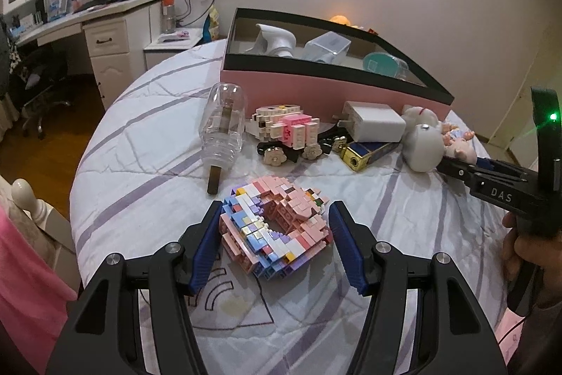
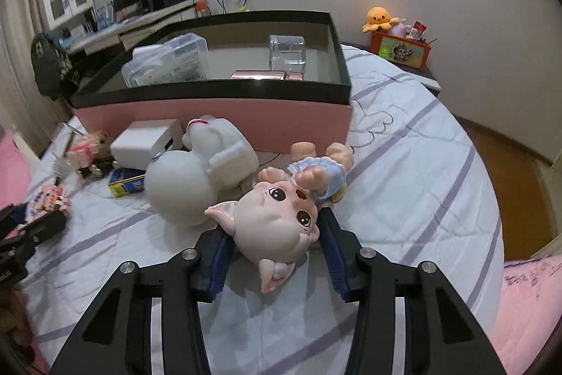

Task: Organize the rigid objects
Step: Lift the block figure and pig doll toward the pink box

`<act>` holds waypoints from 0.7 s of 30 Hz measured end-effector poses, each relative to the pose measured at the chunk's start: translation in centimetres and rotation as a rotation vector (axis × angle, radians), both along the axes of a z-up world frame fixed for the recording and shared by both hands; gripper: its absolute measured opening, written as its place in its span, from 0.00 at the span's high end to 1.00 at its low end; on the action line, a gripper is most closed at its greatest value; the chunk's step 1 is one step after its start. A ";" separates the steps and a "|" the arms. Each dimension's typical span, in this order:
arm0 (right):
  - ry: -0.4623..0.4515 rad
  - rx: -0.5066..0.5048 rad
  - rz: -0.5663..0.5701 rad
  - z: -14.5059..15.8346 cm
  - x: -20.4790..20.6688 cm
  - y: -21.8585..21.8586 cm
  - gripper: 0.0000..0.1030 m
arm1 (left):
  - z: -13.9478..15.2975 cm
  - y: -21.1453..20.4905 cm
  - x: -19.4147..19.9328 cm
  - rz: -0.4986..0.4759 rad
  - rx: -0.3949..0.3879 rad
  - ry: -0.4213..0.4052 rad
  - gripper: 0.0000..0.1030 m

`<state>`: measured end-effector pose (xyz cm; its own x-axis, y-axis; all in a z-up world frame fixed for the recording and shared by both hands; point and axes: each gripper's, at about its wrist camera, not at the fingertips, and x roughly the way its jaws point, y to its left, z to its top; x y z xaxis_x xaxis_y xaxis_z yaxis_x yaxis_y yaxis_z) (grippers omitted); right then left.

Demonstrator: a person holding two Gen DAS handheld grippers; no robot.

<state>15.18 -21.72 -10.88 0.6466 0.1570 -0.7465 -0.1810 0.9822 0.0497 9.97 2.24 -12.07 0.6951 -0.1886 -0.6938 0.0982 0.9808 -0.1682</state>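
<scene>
A pink and blue brick-built ring (image 1: 275, 227) lies on the quilt between the open jaws of my left gripper (image 1: 277, 217); the pads stand just off its sides. My right gripper (image 2: 274, 234) is around the big head of a pink pig-eared doll (image 2: 277, 220), which lies on its back; the blue pads sit at the head's sides, and I cannot tell whether they press it. A pink box with a black rim (image 2: 217, 115) stands behind, also in the left wrist view (image 1: 316, 86), with clear containers inside.
In front of the box lie a clear bottle (image 1: 223, 125), a pink brick toy (image 1: 284, 127), a white charger (image 1: 372, 122), a blue and gold lighter (image 1: 368, 153) and a white figurine (image 2: 200, 171). An orange plush and a toy box (image 2: 400, 48) sit at the far right.
</scene>
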 end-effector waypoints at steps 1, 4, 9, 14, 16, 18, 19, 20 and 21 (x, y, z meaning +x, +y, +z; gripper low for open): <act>-0.001 0.016 0.000 0.1 -0.4 -0.2 0.57 | 0.1 0.0 -0.1 -0.003 -0.002 -0.002 0.40; 0.000 0.051 0.011 0.3 -1.2 -0.4 0.57 | 0.2 -0.1 -0.5 -0.008 -0.005 -0.008 0.40; -0.013 0.100 0.024 0.9 -2.7 -0.7 0.57 | 0.8 -0.1 -1.3 -0.017 -0.012 -0.022 0.40; -0.040 0.126 0.054 2.5 -3.7 -0.2 0.57 | 2.0 -0.1 -2.1 -0.019 -0.011 -0.050 0.40; -0.055 0.126 0.070 3.2 -4.0 0.2 0.57 | 2.6 -0.2 -2.5 -0.020 -0.005 -0.066 0.40; -0.068 0.131 0.082 3.7 -4.2 0.7 0.57 | 3.1 0.0 -2.8 -0.020 -0.005 -0.077 0.40; -0.071 0.134 0.087 3.9 -4.2 0.8 0.57 | 3.4 0.1 -2.9 -0.019 -0.005 -0.083 0.40; -0.074 0.138 0.092 4.1 -4.2 0.9 0.57 | 3.7 0.2 -3.0 -0.018 -0.003 -0.090 0.40; -0.078 0.143 0.100 4.4 -4.3 1.1 0.57 | 3.9 0.2 -3.0 -0.017 -0.002 -0.094 0.40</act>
<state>10.90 -20.61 -6.49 0.6773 0.3243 -0.6604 -0.2860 0.9431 0.1698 6.97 2.40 -8.19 0.7537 -0.2023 -0.6253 0.1300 0.9785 -0.1598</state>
